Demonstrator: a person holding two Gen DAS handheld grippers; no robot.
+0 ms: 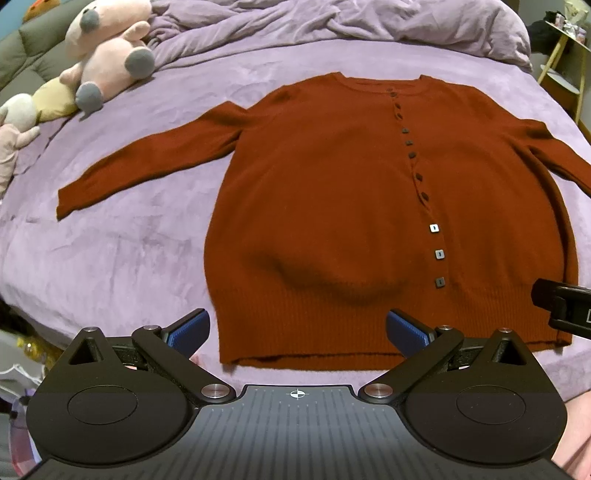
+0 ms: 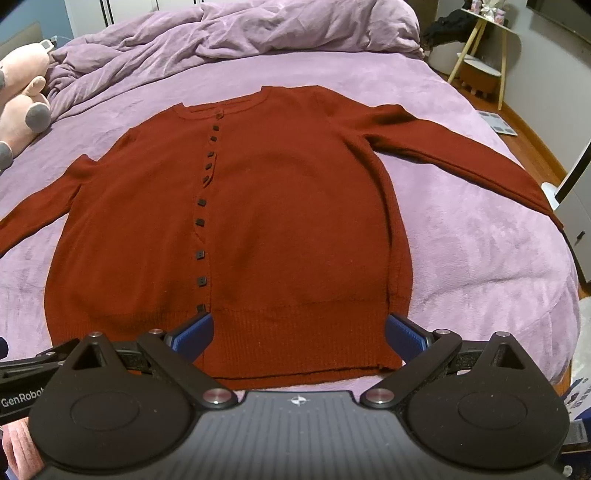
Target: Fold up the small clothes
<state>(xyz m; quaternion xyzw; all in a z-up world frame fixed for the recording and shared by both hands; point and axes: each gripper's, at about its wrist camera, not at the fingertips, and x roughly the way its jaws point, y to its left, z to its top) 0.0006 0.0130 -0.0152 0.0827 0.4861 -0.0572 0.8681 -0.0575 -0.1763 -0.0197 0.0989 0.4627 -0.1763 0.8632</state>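
A rust-red buttoned cardigan (image 1: 332, 206) lies flat, front up, on the purple bedspread (image 1: 122, 251), sleeves spread to both sides, hem toward me. It also shows in the right wrist view (image 2: 280, 229). My left gripper (image 1: 297, 330) is open and empty, hovering just above the hem's left half. My right gripper (image 2: 299, 334) is open and empty, above the hem's right half. The right gripper's body shows at the right edge of the left wrist view (image 1: 565, 306).
A rumpled purple duvet (image 1: 332, 26) is heaped at the bed's far end. Plush toys (image 1: 107, 55) lie at the far left. A wooden stand (image 2: 484, 62) and floor are beyond the bed's right edge. The bed's near edge is just below the hem.
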